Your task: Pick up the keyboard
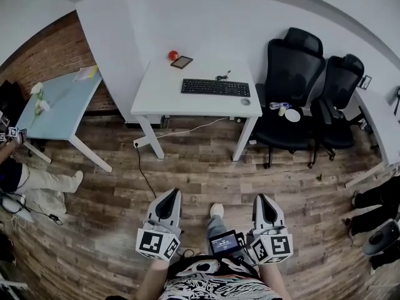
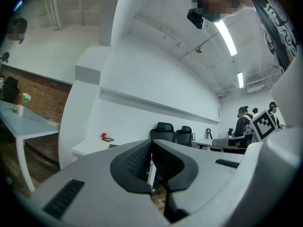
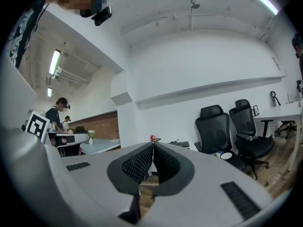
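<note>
A black keyboard lies on the white desk across the room, with a cable at its far edge. The right gripper view catches the keyboard small and far off. My left gripper and right gripper are held low near my body, well short of the desk, pointing level toward it. Both are shut with nothing between the jaws. In the left gripper view the left gripper hides the keyboard; the right gripper shows closed tips too.
On the desk also sit a red ball, a small tablet and a mouse. Two black office chairs stand right of the desk. A pale blue table stands at the left. A power cable runs over the wooden floor.
</note>
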Tool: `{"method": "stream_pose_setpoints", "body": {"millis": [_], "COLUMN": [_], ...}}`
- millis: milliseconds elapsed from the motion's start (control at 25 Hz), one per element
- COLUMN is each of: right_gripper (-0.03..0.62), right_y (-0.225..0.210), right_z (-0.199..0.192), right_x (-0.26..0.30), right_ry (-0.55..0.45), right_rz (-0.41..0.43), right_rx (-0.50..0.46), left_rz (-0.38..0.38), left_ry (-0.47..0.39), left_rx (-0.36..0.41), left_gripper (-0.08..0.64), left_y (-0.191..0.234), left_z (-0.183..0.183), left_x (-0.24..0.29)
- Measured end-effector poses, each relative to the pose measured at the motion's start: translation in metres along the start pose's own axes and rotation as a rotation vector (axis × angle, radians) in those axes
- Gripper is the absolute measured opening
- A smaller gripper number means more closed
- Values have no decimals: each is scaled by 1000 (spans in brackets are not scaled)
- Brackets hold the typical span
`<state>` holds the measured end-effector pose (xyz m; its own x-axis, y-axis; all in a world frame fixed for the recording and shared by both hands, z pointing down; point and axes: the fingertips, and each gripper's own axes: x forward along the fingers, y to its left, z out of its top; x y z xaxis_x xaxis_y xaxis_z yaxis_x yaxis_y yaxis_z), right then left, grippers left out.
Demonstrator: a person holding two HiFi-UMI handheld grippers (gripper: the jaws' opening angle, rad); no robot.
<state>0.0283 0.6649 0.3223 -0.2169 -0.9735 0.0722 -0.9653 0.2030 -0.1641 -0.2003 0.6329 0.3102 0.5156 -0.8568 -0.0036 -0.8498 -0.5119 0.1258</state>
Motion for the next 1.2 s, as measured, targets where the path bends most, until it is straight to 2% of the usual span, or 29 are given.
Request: {"method": "stream_pose_setpoints", "body": {"millis": [200,440,680,920,1200], "right_gripper": [29,29,29,29,29], "right_y": [-22,-61,-103,-129,-139], "right_z": [6,24,43,54,56], "right_x": [70,171,261,319,365], "right_ry": [-4,10,0,-24,-21], "right_rz": [3,7,22,44,55], "right_rx": [6,9,18,48,74], "left_rz": [10,47,80,106,77], "left_ry": [-11,-22,-10,-5,8], "left_rx": [-16,-45,-34,-41,-19], "left_gripper": [18,18,18,18,18], "left_y": [35,84,119,142,155], "left_z": [3,15,18,18,20], "left_x": [61,161,252,308,360]}}
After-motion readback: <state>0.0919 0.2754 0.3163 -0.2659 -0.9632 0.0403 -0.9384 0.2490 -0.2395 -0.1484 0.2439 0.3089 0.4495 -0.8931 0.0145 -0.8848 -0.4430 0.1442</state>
